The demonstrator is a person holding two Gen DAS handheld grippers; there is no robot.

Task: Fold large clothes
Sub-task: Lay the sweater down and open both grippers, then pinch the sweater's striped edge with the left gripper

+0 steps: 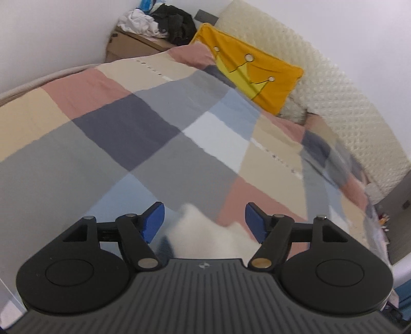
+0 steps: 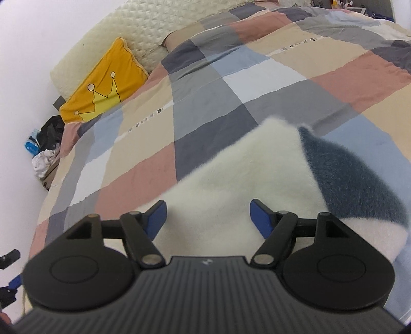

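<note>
A fluffy white garment [image 2: 231, 179] with a dark blue-grey part [image 2: 346, 179] lies on the checked bedspread [image 2: 205, 90]. In the right wrist view my right gripper [image 2: 206, 218] hovers over the white fleece, its blue pads [image 2: 156, 218] wide apart and not pressing on the cloth. In the left wrist view my left gripper [image 1: 204, 221] stands open above a blurred corner of the same white garment [image 1: 205, 231], with the fabric lying below and between the pads [image 1: 154, 221] but not pinched. The left gripper's tip [image 2: 10, 282] shows at the left edge of the right wrist view.
A yellow crown pillow [image 1: 251, 74] leans on a cream quilted headboard [image 1: 346, 102]. A cardboard box [image 1: 133, 46] piled with white and black clothes [image 1: 159, 20] stands in the corner by the wall. The bedspread [image 1: 128, 128] covers the whole bed.
</note>
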